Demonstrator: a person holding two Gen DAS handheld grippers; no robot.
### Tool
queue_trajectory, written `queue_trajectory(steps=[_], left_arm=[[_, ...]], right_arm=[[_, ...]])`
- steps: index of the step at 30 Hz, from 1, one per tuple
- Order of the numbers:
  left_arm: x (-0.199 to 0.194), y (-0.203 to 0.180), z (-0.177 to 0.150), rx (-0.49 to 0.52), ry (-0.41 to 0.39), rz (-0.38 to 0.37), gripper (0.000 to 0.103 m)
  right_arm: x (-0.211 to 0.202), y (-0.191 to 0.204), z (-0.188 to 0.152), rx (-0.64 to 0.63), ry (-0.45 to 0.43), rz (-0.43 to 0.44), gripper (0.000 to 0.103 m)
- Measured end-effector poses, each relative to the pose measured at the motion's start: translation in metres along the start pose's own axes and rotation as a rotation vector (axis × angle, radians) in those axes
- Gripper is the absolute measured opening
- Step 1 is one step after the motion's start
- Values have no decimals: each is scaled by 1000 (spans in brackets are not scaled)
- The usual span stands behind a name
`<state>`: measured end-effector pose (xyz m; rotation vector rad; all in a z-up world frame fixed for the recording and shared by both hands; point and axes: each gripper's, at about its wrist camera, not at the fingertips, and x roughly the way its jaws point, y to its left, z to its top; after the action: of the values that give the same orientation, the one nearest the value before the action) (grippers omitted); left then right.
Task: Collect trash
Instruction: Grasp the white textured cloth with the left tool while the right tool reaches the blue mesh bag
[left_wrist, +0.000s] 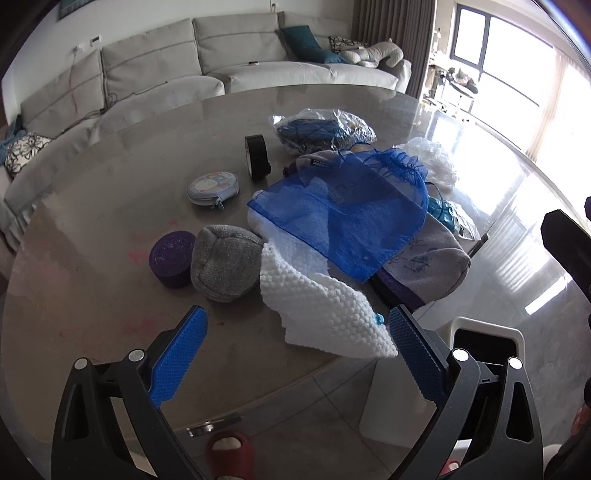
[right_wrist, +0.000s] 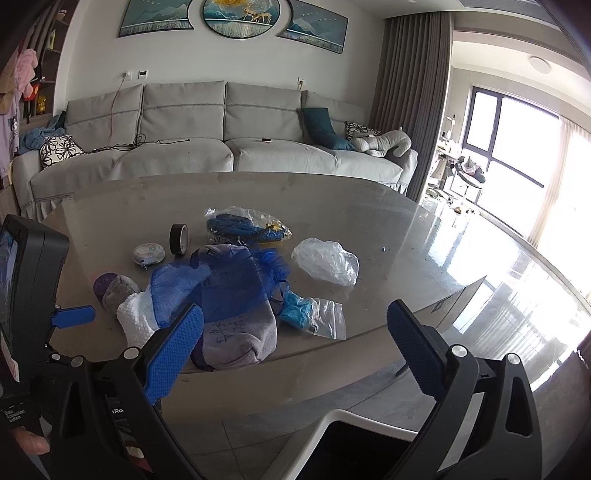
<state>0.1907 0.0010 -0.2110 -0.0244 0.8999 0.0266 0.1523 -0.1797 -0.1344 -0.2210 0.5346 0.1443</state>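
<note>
A pile of trash lies near the front edge of the round grey table (left_wrist: 110, 221). In it are a white textured cloth (left_wrist: 317, 302), a blue mesh bag (left_wrist: 343, 210) and a grey pouch (left_wrist: 424, 266). My left gripper (left_wrist: 297, 317) is open just above the cloth. The cloth's loose corner lies between the blue pads, and they do not press on it. My right gripper (right_wrist: 297, 310) hovers open over the table edge, right of the grey pouch (right_wrist: 236, 332), with nothing in it. Behind lie a crumpled clear plastic bag (right_wrist: 327, 260) and a zip bag (right_wrist: 314, 314).
A black tape roll (left_wrist: 256, 157), a round printed tin (left_wrist: 212, 186), a purple tin (left_wrist: 171, 258) and a grey fabric ball (left_wrist: 225, 262) stand left of the pile. A white bin (right_wrist: 351, 435) stands open on the floor below the table edge. A sofa lies beyond.
</note>
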Motion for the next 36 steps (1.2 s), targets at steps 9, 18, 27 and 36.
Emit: queue_trajectory(steps=[9, 18, 27, 36], left_arm=[[24, 2, -5, 7, 63, -121, 5], [-23, 17, 8, 24, -68, -81, 4], [-26, 28, 20, 34, -85, -88, 4], [-28, 32, 22, 36, -90, -88, 4]], right_arm=[[10, 5, -4, -9, 24, 15, 99], [20, 24, -6, -71, 24, 25, 99], [47, 83, -16, -351, -18, -16, 99], [85, 101, -12, -465, -36, -11, 99]])
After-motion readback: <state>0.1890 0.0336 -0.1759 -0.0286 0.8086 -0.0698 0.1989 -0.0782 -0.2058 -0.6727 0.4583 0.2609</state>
